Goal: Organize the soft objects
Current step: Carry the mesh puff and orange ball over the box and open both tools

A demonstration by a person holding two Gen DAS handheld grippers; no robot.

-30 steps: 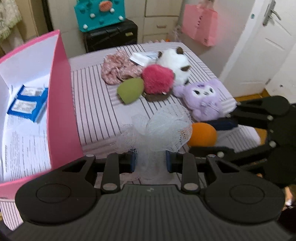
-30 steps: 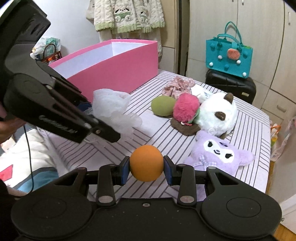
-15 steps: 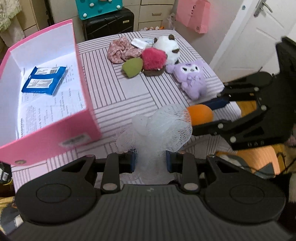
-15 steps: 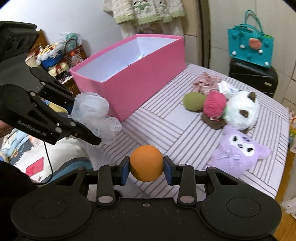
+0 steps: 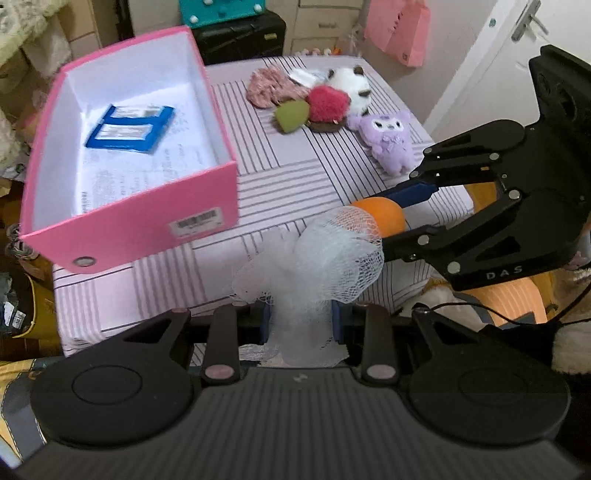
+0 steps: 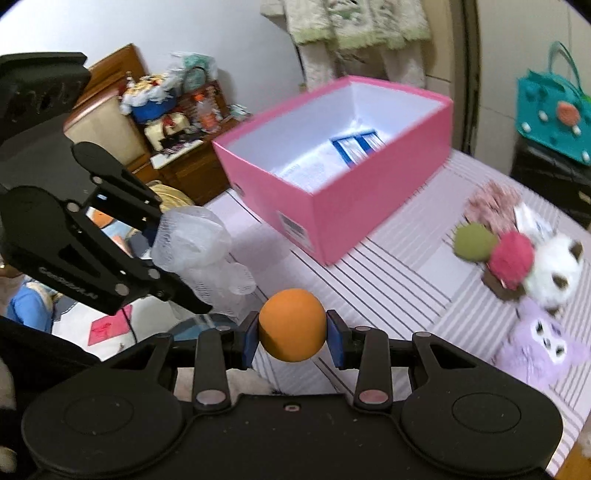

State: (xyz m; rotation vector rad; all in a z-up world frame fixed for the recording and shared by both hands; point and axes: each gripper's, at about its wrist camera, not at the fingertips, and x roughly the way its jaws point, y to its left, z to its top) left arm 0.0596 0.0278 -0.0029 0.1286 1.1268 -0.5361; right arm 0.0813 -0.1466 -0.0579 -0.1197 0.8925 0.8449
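Note:
My left gripper (image 5: 301, 319) is shut on a white mesh bath puff (image 5: 314, 266), held above the near edge of the striped table (image 5: 280, 177). My right gripper (image 6: 291, 334) is shut on an orange ball (image 6: 291, 323), close to the right of the puff; the ball also shows in the left wrist view (image 5: 384, 216). A pink box (image 5: 133, 206) stands open at the table's left with blue packets (image 5: 129, 127) inside. At the far side lie a green sponge (image 5: 291, 115), a red pompom (image 5: 327, 104), a white plush (image 5: 349, 82), a purple plush (image 5: 388, 138) and a pink floral cloth (image 5: 271, 86).
A black suitcase (image 5: 240, 37) with a teal bag on it stands behind the table. A pink bag (image 5: 402, 26) hangs near a white door (image 5: 491, 55). A wooden cabinet with clutter (image 6: 173, 122) stands left of the box. Bedding lies below the table's near edge.
Both grippers have pulled back and risen from the table, each still holding its object. The box interior has come into fuller view.

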